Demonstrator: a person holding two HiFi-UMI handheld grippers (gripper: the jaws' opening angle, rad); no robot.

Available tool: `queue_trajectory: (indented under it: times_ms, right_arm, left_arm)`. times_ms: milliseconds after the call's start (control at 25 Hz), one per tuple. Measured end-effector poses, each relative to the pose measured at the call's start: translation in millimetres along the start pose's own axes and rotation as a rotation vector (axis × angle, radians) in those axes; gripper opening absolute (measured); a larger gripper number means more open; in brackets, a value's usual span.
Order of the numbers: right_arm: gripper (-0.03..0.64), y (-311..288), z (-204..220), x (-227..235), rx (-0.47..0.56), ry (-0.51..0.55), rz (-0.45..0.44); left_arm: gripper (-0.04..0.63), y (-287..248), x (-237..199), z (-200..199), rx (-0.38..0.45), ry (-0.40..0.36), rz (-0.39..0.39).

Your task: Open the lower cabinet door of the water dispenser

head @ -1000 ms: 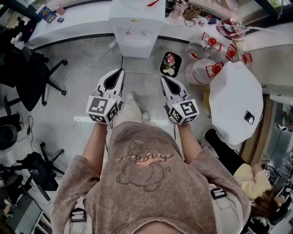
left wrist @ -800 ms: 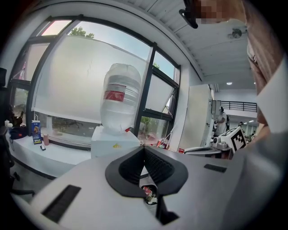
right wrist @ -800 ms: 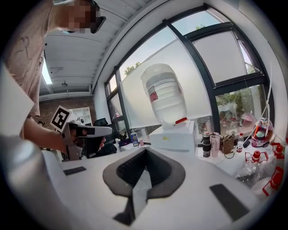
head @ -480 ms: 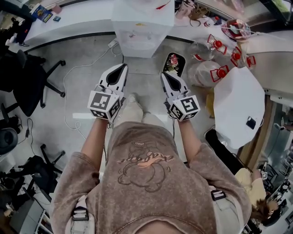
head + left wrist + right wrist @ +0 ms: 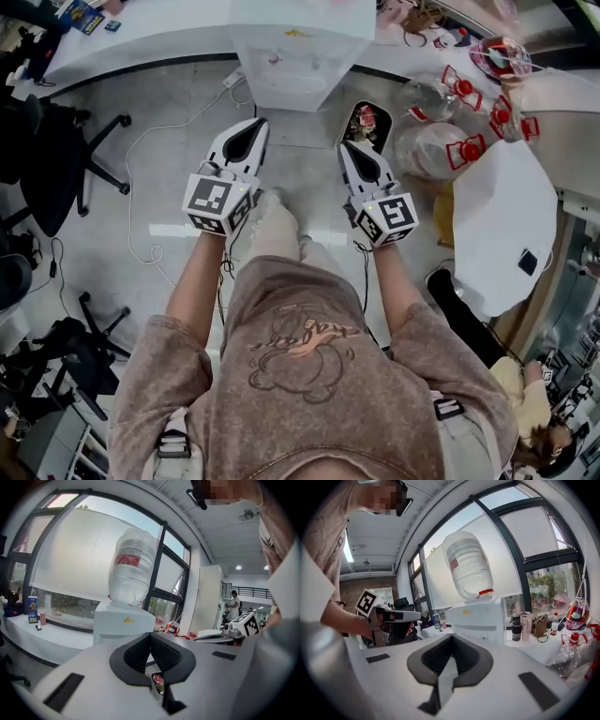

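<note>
The water dispenser [image 5: 298, 56] stands on the floor by the white desk [image 5: 141, 47], ahead of the person. Its lower door is not visible, and the opening seems not yet begun. The left gripper [image 5: 254, 128] and right gripper [image 5: 352, 150] are pressed together, empty, well apart from it. Its yellow mark [image 5: 465, 611] is unreadable.

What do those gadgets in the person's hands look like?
Both the left gripper and right gripper are white, tapering shells with black ribbed fingers, each carrying a cube of black-and-white square markers at the back. The person wears a brownish short-sleeved shirt.
</note>
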State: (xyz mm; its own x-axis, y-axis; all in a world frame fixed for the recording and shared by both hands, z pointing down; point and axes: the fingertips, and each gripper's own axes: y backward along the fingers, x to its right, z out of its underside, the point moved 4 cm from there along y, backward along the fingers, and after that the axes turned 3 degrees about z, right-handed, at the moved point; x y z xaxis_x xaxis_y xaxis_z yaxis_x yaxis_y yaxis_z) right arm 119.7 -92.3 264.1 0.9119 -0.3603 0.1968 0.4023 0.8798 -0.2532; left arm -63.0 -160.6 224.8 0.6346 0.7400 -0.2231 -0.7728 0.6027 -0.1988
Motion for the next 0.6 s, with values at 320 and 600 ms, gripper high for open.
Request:
queue_trajectory:
  times_ms: [320,600]
  right_arm:
    - [0.006,-17,62,24,0.046,0.008,0.038]
    - [0.006,-40,121,55,0.083,-0.007,0.041]
  left_arm:
    - [0.012,-17,-15,68,0.003,-0.001,0.023]
    - [0.012,-51,-31,124,0.023,-0.041,0.047]
